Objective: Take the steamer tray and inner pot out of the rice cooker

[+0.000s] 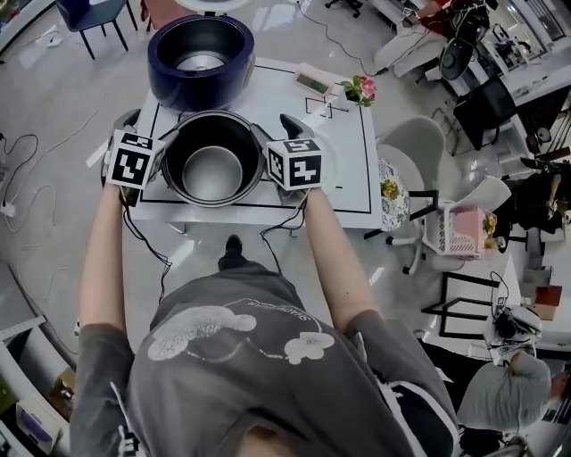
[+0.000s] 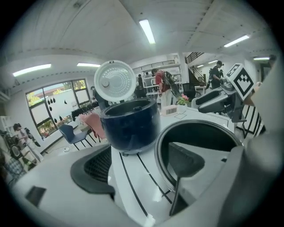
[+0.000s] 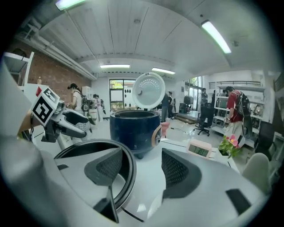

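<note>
The dark blue rice cooker (image 1: 169, 78) stands at the table's far side with its round lid (image 2: 115, 82) raised. In front of it the dark inner pot (image 1: 234, 134) rests on the table with nothing inside. My left gripper (image 1: 150, 127) hovers at the pot's left rim, jaws open, one pad over the pot's mouth (image 2: 199, 135) and one outside, neither touching. On the opposite side my right gripper (image 1: 278, 132) is open the same way above the rim (image 3: 126, 177). The cooker (image 3: 133, 128) shows beyond both. No steamer tray is visible.
The white table (image 1: 348, 170) carries black marked lines, a pink clock (image 1: 312, 82) and a small flower pot (image 1: 359, 89) at the far right. Chairs (image 1: 406, 147) stand to the table's right, a blue chair (image 1: 89, 16) beyond it. People move about in the background.
</note>
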Tool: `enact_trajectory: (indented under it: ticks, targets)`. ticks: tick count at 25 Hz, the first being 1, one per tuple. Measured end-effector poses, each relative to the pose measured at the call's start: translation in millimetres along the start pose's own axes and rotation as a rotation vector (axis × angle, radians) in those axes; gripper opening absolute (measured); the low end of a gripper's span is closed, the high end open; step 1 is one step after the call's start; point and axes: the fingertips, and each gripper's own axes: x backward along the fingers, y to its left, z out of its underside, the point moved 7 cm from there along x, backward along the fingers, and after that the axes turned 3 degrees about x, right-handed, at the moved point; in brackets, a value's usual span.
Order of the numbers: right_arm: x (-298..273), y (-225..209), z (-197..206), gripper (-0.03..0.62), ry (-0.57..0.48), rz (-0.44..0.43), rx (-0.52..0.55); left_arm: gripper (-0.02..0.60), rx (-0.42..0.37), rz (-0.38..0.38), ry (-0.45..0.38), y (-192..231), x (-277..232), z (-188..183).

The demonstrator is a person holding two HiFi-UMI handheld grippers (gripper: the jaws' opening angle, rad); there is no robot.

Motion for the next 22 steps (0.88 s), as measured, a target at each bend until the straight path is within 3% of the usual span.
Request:
enact_trajectory:
  ticks: [4,7,12,16,19,22]
  targets:
    - [25,6,-12,0.299,-0.089,0.043,-0.002,0.397,-0.021,-0.033,-0.093,-6,30,-13]
    - [46,18,-22,0.289,-0.134,0.056,0.009,0.397,0.007,-0.028,-0.168,-13,55,-17]
    - [81,45,-28,0.187,-0.213,0.098,0.011,0.397,0.045,-0.003,-0.245,-25,95,-8]
    - [106,68,-22,0.093,-0.208,0.108,-0.008,0.389,0.055,0.042,-0.295,-39,121,2]
    - [121,82,-14,0.053,-0.202,0.118,-0.036,0.250,0.090,0.042,-0.340,-45,136,9]
    - [130,91,-11,0.030,-0.214,0.126,-0.039,0.185,0.133,0.027,-0.373,-47,146,17]
